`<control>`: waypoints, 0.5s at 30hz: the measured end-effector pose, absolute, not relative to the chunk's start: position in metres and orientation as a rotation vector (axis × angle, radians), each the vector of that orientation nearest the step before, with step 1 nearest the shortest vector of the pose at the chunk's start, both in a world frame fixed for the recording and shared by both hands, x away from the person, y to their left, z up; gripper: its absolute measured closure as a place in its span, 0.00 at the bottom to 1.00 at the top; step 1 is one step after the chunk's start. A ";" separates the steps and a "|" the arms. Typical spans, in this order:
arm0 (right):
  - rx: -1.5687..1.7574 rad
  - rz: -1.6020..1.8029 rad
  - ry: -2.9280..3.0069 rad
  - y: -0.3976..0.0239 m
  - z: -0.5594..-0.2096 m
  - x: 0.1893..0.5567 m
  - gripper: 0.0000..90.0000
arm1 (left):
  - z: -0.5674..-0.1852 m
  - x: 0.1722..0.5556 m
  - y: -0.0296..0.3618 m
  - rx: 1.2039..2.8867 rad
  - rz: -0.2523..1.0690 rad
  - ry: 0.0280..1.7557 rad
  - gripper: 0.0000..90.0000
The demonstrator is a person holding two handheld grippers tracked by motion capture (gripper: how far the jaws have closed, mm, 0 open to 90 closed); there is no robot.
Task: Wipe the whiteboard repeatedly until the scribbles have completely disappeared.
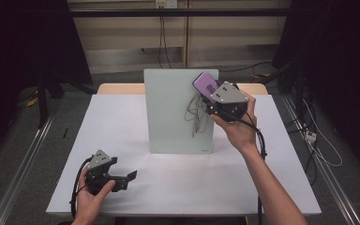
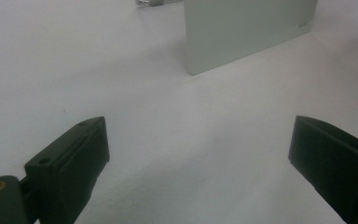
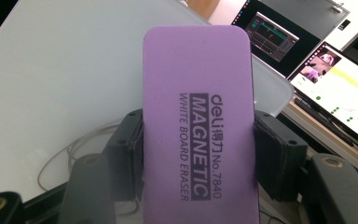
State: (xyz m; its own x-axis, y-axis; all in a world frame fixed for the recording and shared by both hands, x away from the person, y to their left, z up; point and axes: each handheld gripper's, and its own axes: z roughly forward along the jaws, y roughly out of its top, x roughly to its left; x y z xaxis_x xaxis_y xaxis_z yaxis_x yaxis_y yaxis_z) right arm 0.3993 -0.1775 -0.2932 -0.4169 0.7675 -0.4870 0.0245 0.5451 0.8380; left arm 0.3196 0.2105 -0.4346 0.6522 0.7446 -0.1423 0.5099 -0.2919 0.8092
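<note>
A dim room with dark curtains at both sides surrounds a white worktop, whose far wooden edge shows at twelve o'clock and whose near edge runs along the bottom of the high view. A pale whiteboard lies flat on the middle of the worktop, its far edge close to the wooden strip and its near edge about halfway down; thin scribbled lines mark its right part. Wide bare worktop lies to the board's nine o'clock and six o'clock, and a narrower bare band runs at its three o'clock out to the worktop's right edge.

The right gripper is raised over the board's upper right corner, at about one o'clock from the board's centre. Its jaws are clamped on the long sides of a purple eraser, which sticks out past the jaw tips toward eleven o'clock and overlaps the board's far edge in the high view. Whether the eraser touches the board I cannot tell.

The left gripper rests low near the worktop's near left corner, at seven o'clock from the board, well apart from it. Its jaws stand wide apart with bare worktop between them, pointing toward the board's near corner.
</note>
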 end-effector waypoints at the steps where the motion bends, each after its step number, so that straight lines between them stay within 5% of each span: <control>1: 0.655 0.967 1.816 -0.177 -0.294 0.399 0.46 | -0.435 0.320 0.211 1.965 0.329 0.981 0.06; 15: 0.626 0.976 1.940 -0.160 -0.336 0.384 0.46 | -0.436 0.319 0.210 1.952 0.330 0.996 0.06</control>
State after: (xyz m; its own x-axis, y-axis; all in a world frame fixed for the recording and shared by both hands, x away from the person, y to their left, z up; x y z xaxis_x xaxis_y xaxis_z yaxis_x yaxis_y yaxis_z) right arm 0.3842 -0.1601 -0.3357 -0.5107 0.7222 -0.4666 0.0557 0.5693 0.8203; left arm 0.3195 0.2096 -0.4356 0.6412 0.7528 -0.1489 0.5147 -0.2781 0.8110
